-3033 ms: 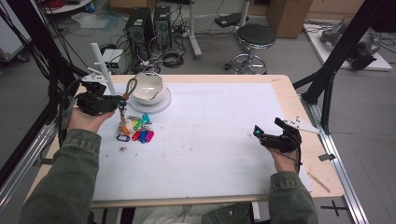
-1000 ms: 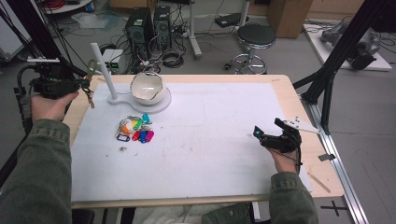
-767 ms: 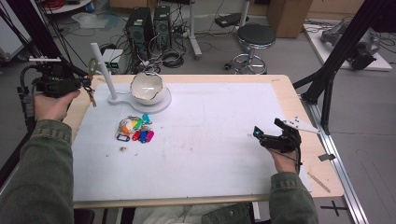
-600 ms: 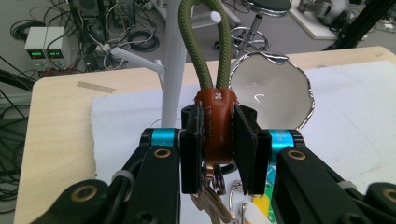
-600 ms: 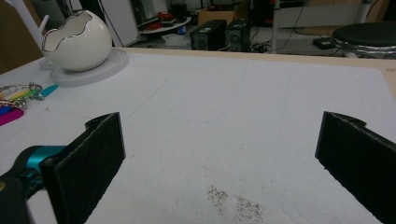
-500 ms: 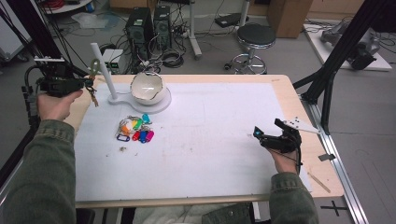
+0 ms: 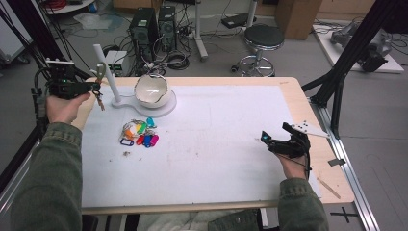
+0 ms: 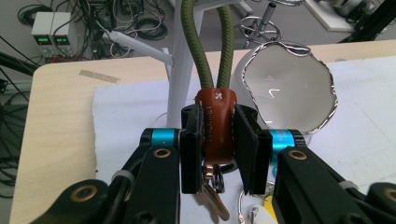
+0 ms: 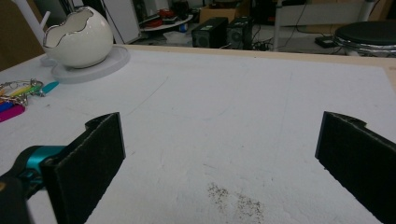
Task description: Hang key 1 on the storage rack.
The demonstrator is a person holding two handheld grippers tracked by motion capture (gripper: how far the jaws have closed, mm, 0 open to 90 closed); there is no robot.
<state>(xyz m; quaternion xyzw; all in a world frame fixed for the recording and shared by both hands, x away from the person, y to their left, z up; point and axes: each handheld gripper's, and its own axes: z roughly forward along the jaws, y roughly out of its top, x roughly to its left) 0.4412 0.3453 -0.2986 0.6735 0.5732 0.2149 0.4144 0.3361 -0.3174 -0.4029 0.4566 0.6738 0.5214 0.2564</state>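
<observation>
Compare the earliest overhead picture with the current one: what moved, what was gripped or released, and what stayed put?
The left gripper, shut on the keyring's brown leather tab, carried it from beside the bowl leftward past the table's edge and up near the white stand's peg. The right gripper, open, the bowl and the coloured key tags stayed in place.

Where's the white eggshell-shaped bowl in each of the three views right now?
High view: eggshell bowl upper left of centre, on its round base.
Left gripper view: right of centre, behind the tongs.
Right gripper view: top left corner.
Shared landmark: the white post beside it.
</observation>
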